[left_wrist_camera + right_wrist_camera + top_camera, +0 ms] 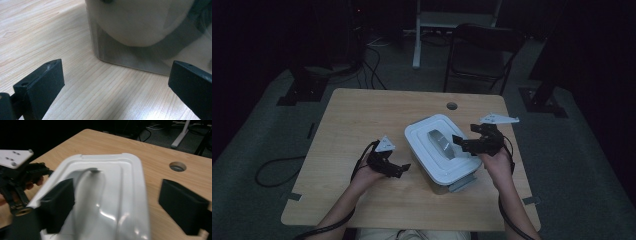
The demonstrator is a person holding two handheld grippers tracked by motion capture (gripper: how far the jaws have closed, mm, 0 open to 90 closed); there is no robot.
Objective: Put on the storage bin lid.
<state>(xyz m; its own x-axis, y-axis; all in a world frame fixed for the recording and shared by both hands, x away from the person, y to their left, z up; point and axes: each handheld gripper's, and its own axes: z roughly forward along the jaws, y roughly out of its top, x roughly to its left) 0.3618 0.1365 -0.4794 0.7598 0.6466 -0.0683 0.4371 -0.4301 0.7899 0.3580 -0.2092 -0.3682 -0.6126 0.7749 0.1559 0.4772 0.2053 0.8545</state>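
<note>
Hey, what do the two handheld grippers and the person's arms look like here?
Both the left gripper and the right gripper are black, with blocky flat-faced jaws. Each carries a pale grey three-cornered plate on top and trails a black cable back along the forearm. The forearms are bare, with no sleeves in view.

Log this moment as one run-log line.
left gripper: open, beside container base | right gripper: open, over lid, nothing held | white lidded container: on wooden table, lid on | grey handle: flat on lid
</note>
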